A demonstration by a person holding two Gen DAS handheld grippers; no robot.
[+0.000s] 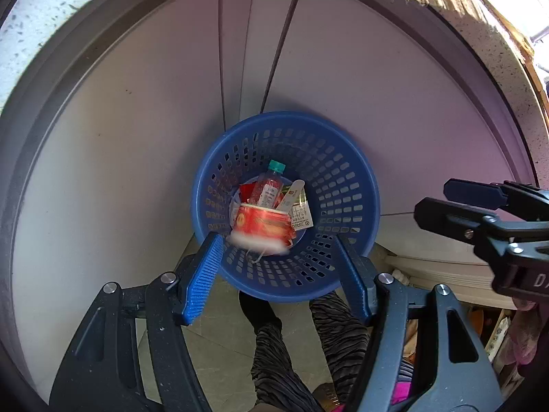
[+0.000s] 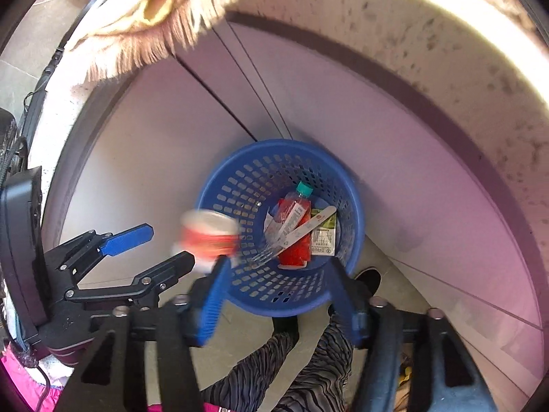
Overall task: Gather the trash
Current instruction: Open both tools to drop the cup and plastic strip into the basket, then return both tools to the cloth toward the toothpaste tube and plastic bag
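A blue perforated basket (image 1: 346, 171) (image 2: 240, 185) stands on the floor against the cabinet, straight below both grippers. Inside lie a clear bottle with a teal cap (image 1: 269, 187) (image 2: 295, 211), red wrappers, a small packet and a plastic fork (image 2: 266, 256). A red-and-white paper cup (image 1: 262, 225) (image 2: 209, 235) is blurred in mid-air over the basket's near rim, with no pad on it. My left gripper (image 1: 277, 243) (image 2: 171, 243) is open, its blue pads apart on either side of the cup in its own view. My right gripper (image 2: 278, 262) (image 1: 431, 198) is open, the cup just left of its left finger.
Pale lilac cabinet doors (image 1: 137, 137) rise behind the basket under a speckled countertop edge (image 2: 411, 34). A fringed tan cloth (image 2: 144, 34) hangs over that edge. A person's legs in striped trousers (image 1: 274, 360) and dark shoes stand by the basket. A cluttered low shelf (image 1: 446, 274) lies to the right.
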